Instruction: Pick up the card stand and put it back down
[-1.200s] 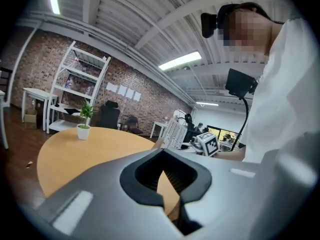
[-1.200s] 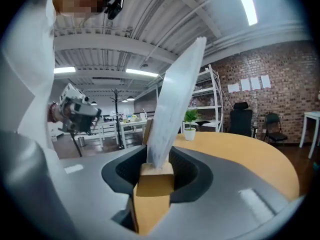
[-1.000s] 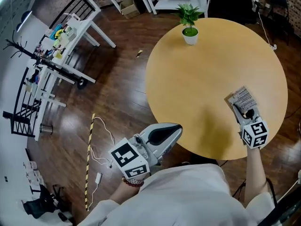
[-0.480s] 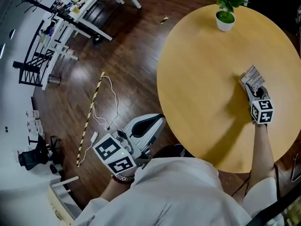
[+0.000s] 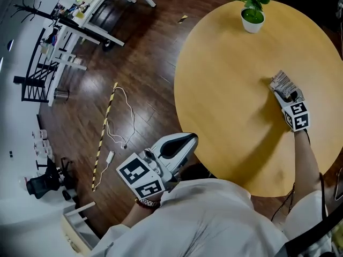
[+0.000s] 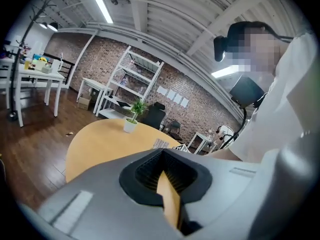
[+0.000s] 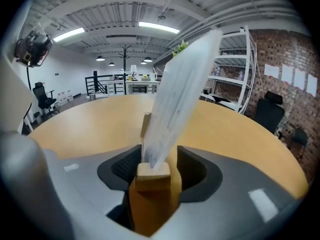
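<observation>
Card stand [image 7: 175, 99] stood between my right gripper's [image 5: 289, 94] opening jaws; a crooked pullback could have snagged and tipped it. Left gripper [image 5: 179, 146] hung closed, empty

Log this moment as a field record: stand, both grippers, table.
card stand: on the round table, wooden base between the jaws of the right gripper
right gripper: jaws opening, gap showing beside the base
left gripper: held off the table's near edge, jaws together, nothing between them
potted plant: at the table's far side
task stage: stand appears set back down, being released
</observation>
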### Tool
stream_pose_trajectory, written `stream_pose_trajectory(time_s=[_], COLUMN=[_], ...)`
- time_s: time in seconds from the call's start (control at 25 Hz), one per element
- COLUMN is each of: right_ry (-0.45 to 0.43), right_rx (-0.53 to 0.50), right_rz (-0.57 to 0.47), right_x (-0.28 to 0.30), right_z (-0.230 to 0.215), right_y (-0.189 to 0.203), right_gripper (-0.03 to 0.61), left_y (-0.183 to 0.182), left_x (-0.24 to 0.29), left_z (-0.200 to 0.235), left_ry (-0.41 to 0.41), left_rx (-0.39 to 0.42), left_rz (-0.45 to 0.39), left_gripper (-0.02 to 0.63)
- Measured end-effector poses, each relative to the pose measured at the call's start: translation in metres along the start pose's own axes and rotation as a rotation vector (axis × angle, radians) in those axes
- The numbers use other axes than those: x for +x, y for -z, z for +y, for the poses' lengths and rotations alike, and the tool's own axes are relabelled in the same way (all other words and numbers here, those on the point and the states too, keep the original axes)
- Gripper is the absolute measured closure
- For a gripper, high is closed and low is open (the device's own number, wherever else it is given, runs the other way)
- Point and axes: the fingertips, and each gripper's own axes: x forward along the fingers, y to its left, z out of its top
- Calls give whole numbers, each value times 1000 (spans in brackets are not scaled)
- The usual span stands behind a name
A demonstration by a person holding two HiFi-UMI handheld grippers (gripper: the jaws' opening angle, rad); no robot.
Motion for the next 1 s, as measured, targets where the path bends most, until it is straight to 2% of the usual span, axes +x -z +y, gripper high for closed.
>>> stream_pose_trajectory(time_s=[0.04, 0.16, 0.24, 0.32, 0.4, 0.48, 0.56, 0.64, 0.76, 0.88, 1.0], right_ry=[7, 69, 188, 316, 405, 473, 507, 493, 487, 500, 498], right_rx=[11, 60, 168, 315, 421, 477, 522, 539, 509, 478, 426], right_rz=[2, 21, -1, -68, -136, -193, -258, -297, -316, -370, -334], right_x=[-3, -22, -56, -106, -162, -216, -258, -285, -317, -336, -348], right_z=[0, -5, -14, -14, 0, 22, 51, 85, 136, 197, 259], right_y=[2, 17, 26, 32, 36, 32, 21, 8, -11, -27, -25], right_gripper=[341, 311, 298, 296, 279, 268, 265, 270, 278, 313, 336], left_y=[0, 2, 3, 4, 3, 2, 3, 11, 27, 54, 92], left_x=[2, 6, -1, -18, -39, -60, -76, -88, -105, -128, -149], left_z=[-1, -7, -13, -17, -14, -6, 3, 2, -18, -20, -16], left_ry=[8, 39, 40, 38, 39, 38, 38, 56, 152, 239, 283], left_rx=[-2, 12, 107, 185, 184, 150, 154, 211, 270, 261, 230], left_rz=[6, 15, 34, 42, 17, -21, -37, -13, 16, 7, 25], left_gripper=[620, 620, 620, 620, 620, 620, 620, 620, 620, 620, 620])
